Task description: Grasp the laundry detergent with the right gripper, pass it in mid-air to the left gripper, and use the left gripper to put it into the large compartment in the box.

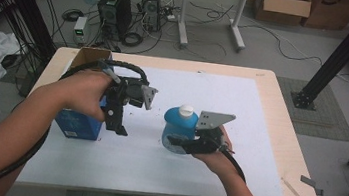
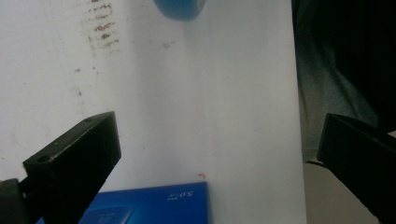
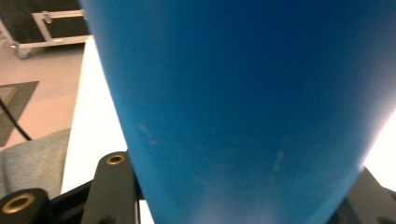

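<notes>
Bottle (image 1: pixel 179 129) — blue, rounded, white-capped.

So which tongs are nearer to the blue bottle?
Right. The right tongs are closed around the blue bottle; the left tongs hang open beside the blue box, apart from it.

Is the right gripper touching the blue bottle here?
Touching. In the right gripper view the blue bottle sits between the jaws; the high view shows the right gripper clamped on its base.
</notes>
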`<state>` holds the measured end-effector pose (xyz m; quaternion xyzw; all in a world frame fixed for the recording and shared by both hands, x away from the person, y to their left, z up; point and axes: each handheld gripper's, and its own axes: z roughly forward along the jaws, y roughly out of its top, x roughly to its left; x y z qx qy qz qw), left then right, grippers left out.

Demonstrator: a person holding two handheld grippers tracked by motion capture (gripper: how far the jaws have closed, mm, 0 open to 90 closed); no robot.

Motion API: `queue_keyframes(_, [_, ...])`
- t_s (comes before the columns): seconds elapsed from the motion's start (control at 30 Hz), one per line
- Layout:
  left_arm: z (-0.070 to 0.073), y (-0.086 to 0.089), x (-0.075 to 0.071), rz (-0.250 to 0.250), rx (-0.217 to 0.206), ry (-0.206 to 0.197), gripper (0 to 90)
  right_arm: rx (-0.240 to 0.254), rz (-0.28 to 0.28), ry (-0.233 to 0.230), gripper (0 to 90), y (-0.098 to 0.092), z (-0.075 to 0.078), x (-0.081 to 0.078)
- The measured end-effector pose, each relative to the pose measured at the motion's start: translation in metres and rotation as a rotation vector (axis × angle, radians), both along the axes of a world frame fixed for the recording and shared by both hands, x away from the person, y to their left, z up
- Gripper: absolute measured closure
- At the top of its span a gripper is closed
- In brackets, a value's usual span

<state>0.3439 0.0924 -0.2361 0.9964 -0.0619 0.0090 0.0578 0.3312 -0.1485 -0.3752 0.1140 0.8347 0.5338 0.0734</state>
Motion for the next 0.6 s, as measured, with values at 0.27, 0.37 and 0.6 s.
queue_keyframes(0.27, [0.003,-0.009,-0.007,-0.014,0.009,0.004,0.1,-0.014,0.077,0.0,44.7,0.023,-0.007,-0.006])
queue_keyframes(0.37, [0.003,-0.013,-0.009,-0.021,0.017,0.005,0.0,-0.022,0.103,0.003,44.8,0.033,-0.009,-0.007])
queue_keyframes(0.6, [0.003,-0.021,-0.011,-0.031,0.029,0.008,0.1,-0.035,0.156,0.01,44.9,0.054,-0.011,-0.008])
